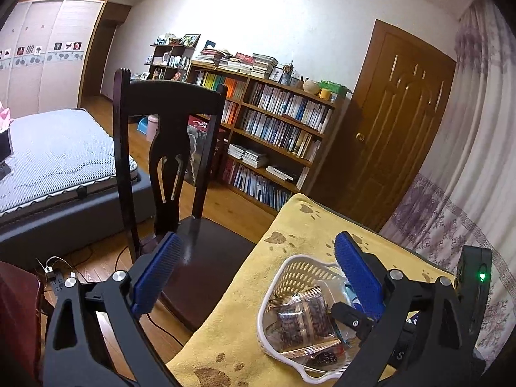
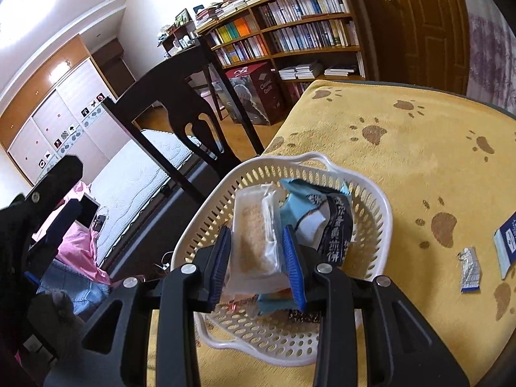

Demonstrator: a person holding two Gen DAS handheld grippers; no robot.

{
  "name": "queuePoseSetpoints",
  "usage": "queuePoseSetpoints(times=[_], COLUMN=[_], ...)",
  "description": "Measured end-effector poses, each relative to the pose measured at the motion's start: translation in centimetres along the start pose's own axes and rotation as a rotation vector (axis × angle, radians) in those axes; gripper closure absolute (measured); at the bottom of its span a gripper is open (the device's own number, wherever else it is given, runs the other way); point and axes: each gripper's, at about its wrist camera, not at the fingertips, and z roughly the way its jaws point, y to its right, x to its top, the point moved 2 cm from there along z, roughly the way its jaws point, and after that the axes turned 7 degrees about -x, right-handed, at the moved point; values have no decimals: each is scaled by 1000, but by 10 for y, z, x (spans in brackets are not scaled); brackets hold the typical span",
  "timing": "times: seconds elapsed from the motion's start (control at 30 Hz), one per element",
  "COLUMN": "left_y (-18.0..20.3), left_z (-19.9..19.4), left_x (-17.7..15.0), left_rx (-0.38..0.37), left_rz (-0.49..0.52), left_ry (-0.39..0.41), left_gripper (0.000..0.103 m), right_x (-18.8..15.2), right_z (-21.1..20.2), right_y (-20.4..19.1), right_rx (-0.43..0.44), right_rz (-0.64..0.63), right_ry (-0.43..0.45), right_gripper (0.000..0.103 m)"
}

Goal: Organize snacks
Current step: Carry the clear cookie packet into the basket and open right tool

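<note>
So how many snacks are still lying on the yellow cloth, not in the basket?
2: a small white-and-blue packet beside a bigger blue-and-white packet at the right edge, cut off by the frame. Others may lie out of view.

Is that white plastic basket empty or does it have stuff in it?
Partly filled: the white perforated plastic basket holds several wrapped snacks, including a blue packet.

Your right gripper (image 2: 258,261) pinches a clear-wrapped pale biscuit pack (image 2: 256,238), upright over the white perforated basket (image 2: 371,193). Just right of it a blue-and-black packet (image 2: 325,222) leans inside. Below your left gripper (image 1: 258,277), a dark-filled clear packet (image 1: 303,319) lies flat in that basket. Further right on the tabletop lie a small white wrapper (image 2: 469,269) and a blue-white packet (image 2: 508,245).
</note>
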Motion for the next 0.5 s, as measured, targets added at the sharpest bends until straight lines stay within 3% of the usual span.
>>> queuePoseSetpoints(times=[0.5], left_y=[12], left_z=[-4], left_x=[0], left_rx=[14], left_rz=[57], left_ry=[21], left_gripper=[5], right_x=[-9], right_z=[12], right_y=[-8], right_rx=[-4], right_rz=[-46], right_ry=[-13], right_gripper=[68])
